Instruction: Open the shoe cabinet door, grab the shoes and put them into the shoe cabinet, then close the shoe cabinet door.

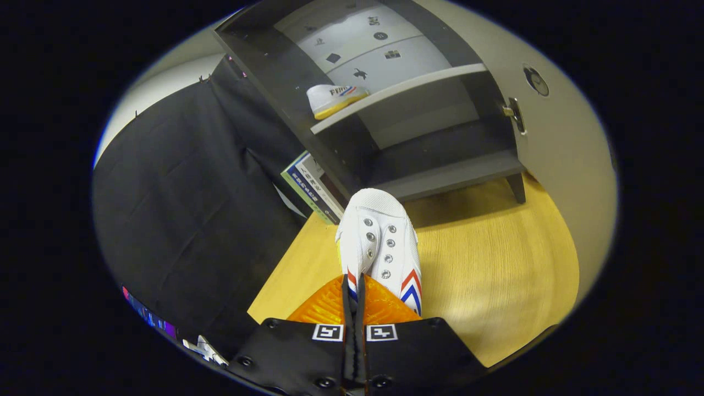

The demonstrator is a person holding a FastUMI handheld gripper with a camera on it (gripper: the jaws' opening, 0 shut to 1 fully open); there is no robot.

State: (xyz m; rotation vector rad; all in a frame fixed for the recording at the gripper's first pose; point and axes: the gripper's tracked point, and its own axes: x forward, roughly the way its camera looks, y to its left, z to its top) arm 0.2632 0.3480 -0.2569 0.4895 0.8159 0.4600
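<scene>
Item: white shoe, canvas upper, metal eyelets, no laces fitted, red and blue chevron stripes on the side near the heel, rounded rubber toe cap pointing away from us toward the cabinet.

Location: held off the wooden surface, just ahead of the tool, short of the cabinet's lower shelf.

Tool state: our tool is closed on the shoe, its two fingers pinched nearly together on a thin edge at the heel end (we judge this to be the collar or heel rim; the exact spot is hidden by the fingers).

Handling: we judge it light, soft in the upper, stiffer at the sole and toe. The canvas should give under the fingers without slipping much. Held by the rim alone, the toe may droop or swing, so it wants steady carrying.

Companion item: second shoe, yellowish sole, already on the upper shelf at its left end.

Cabinet door: open, standing at the right.
</scene>
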